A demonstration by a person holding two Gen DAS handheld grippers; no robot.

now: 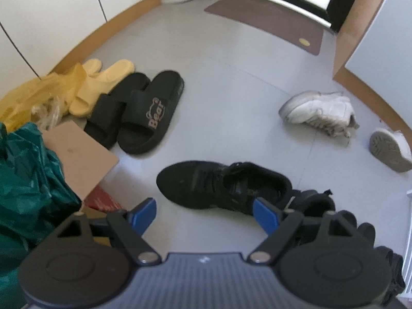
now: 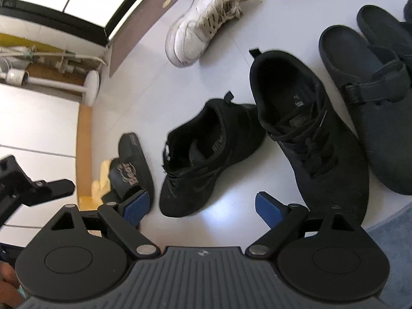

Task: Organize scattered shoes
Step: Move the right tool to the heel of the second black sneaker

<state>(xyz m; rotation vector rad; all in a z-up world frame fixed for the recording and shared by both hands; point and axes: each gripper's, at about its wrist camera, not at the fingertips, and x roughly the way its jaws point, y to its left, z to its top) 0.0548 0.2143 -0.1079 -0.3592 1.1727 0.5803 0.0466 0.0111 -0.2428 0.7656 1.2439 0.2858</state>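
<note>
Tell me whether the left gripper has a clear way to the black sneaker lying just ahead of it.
Probably yes: the left gripper is open, and only bare floor separates it from the black sneaker.

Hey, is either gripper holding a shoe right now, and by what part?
Nothing is held. The left gripper and right gripper are both open and empty above the black lace-up sneakers.

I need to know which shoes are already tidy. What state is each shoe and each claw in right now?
Left claw: open, empty.
Right claw: open, empty.
Black sneaker: upright, apart from its mate.
Second black sneaker: upright, angled away from the first.
Black slides: paired side by side.
Yellow slippers: paired by the wall.
White sneaker: upright, alone.
Second white sneaker: tipped, sole showing.
Dark clogs: upright, together.
</note>
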